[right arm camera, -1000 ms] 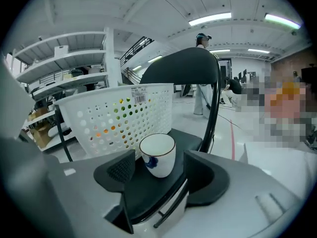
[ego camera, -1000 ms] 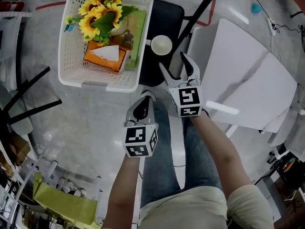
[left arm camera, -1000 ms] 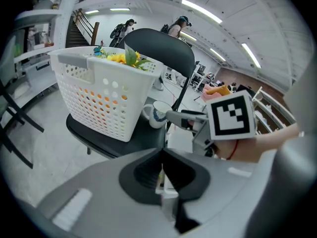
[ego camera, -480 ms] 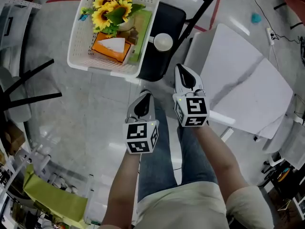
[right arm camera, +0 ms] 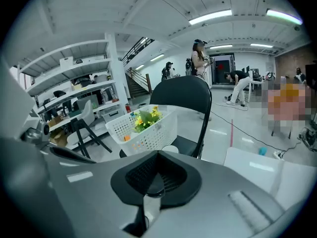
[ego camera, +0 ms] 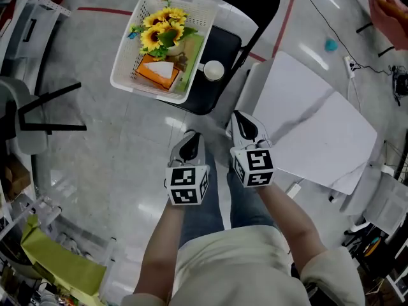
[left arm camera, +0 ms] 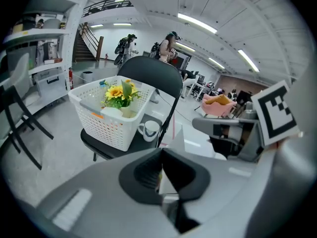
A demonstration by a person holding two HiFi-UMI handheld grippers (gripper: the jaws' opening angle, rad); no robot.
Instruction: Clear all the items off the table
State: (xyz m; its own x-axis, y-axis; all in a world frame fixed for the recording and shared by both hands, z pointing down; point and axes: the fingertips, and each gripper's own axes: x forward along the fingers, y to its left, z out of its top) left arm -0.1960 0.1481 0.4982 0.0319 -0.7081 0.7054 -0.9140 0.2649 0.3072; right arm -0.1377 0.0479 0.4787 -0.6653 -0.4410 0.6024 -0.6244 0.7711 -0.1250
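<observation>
A white basket [ego camera: 122, 71] with sunflowers [ego camera: 162, 32] and an orange tissue box [ego camera: 159, 72] stands on a black chair [ego camera: 224, 48]. Beside it on the seat is a white cup [ego camera: 213, 71]. The white table [ego camera: 312, 123] at the right is bare. My left gripper [ego camera: 189, 140] and right gripper [ego camera: 246, 122] hang side by side above the person's legs, short of the chair, both shut and empty. In the left gripper view the basket [left arm camera: 106, 125] and cup [left arm camera: 148, 129] lie beyond the shut left gripper [left arm camera: 161, 153]. The right gripper [right arm camera: 157, 157] faces the basket [right arm camera: 148, 133].
Black legs of another chair [ego camera: 48, 110] reach in at the left. A green bag [ego camera: 60, 268] and clutter lie at the lower left. A cable [ego camera: 319, 18] and red floor tape [ego camera: 95, 9] run past the table. People stand far off [left arm camera: 168, 46].
Both grippers have risen and drawn back from the chair. The right jaws, open near the cup one second ago, have closed with nothing in them. The left stayed shut.
</observation>
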